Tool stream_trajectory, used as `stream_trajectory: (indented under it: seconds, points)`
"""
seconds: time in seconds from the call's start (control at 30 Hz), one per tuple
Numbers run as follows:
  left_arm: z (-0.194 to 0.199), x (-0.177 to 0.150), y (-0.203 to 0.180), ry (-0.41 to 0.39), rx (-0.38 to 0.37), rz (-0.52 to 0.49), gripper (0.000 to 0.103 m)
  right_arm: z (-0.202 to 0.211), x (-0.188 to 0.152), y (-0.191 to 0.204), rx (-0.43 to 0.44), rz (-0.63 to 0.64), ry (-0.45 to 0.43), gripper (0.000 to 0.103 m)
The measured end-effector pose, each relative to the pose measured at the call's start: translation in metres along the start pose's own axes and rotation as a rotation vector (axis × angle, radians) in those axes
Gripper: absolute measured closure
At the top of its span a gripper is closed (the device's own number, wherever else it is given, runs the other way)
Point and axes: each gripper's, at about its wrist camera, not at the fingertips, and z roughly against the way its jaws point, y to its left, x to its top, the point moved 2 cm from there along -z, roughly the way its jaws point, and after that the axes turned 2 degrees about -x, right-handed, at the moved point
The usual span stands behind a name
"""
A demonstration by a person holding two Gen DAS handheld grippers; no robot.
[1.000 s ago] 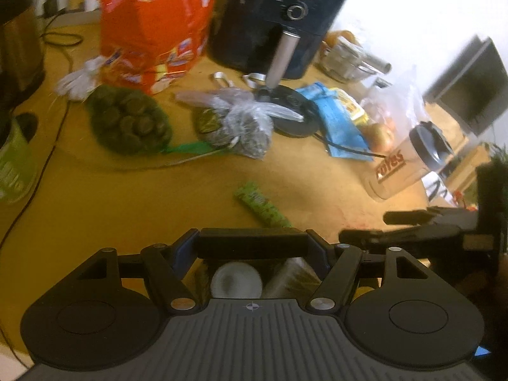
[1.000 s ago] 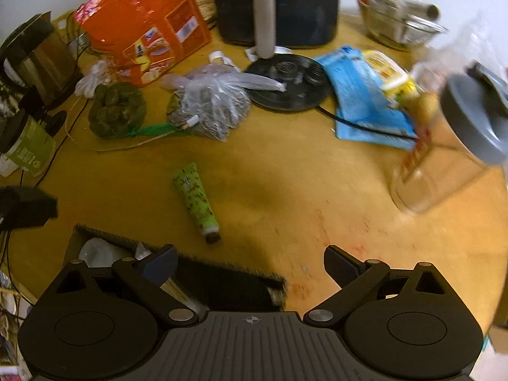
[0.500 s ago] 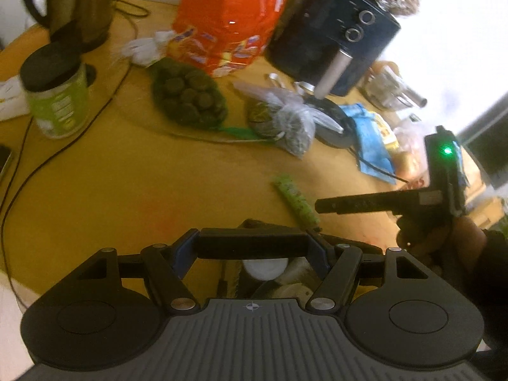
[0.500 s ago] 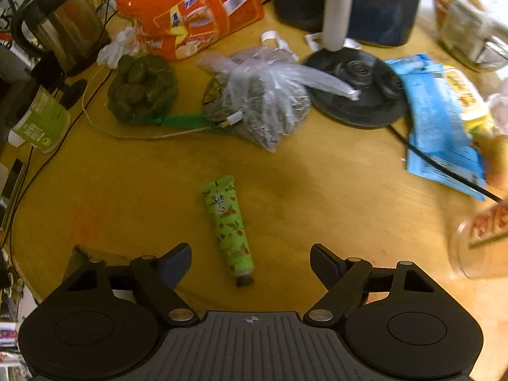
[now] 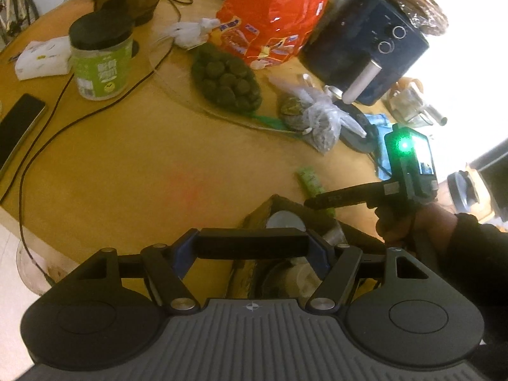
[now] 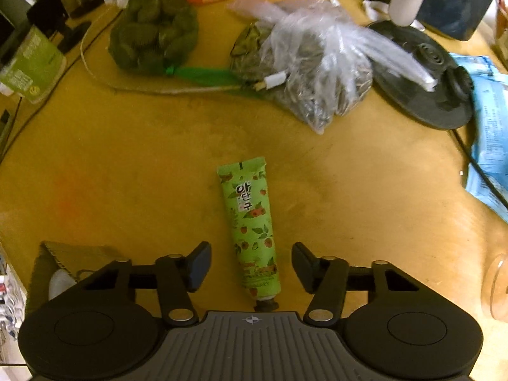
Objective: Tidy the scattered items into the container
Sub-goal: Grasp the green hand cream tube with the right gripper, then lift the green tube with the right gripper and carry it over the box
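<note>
A green hand-cream tube [image 6: 249, 222] lies on the yellow table, cap toward me. My right gripper [image 6: 250, 266] points down over its cap end with the jaws closing. The tube sits between the fingers, and a gap shows on each side. In the left wrist view the same gripper [image 5: 312, 202] reaches over the tube [image 5: 309, 179], held by a hand in a dark sleeve. The dark container [image 5: 254, 219] stands just beside it with a white lid and other items inside. My left gripper [image 5: 250, 244] hovers above the container, shut on a black bar-shaped object [image 5: 250, 241].
Behind the tube lie a clear bag of seeds [image 6: 317, 73], a green net bag [image 6: 152, 31] and a black round base [image 6: 422, 73]. A blue packet [image 6: 489, 127] is at right. A red snack bag [image 5: 273, 22], air fryer [image 5: 365, 47], green jar [image 5: 101, 63], phone [image 5: 19, 127] and cables crowd the far side.
My right gripper has come down and forward over the green tube, and its jaws have narrowed around it. The left gripper has shifted and rolled, still holding the black bar.
</note>
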Motion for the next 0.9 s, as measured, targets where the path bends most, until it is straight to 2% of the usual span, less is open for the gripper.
stream_trajectory:
  seconds: [0.07, 0.2, 0.4, 0.57, 0.9]
  points:
    - [0.0, -0.001, 0.0, 0.001, 0.0, 0.004, 0.033, -0.001, 0.0, 0.004, -0.015, 0.024, -0.004, 0.05]
    - [-0.003, -0.003, -0.002, 0.015, -0.009, 0.007, 0.033, 0.0, -0.002, 0.007, -0.067, 0.06, -0.014, 0.073]
    - [-0.007, 0.0, -0.016, 0.036, -0.03, -0.051, 0.033, 0.005, -0.007, 0.004, -0.059, 0.059, -0.032, 0.074]
    - [-0.012, 0.003, -0.023, 0.052, -0.044, -0.088, 0.033, 0.022, -0.014, 0.001, -0.046, 0.027, -0.092, 0.074]
    - [-0.024, 0.011, -0.036, 0.096, -0.069, -0.158, 0.033, 0.063, -0.026, -0.014, -0.025, -0.111, -0.198, 0.074]
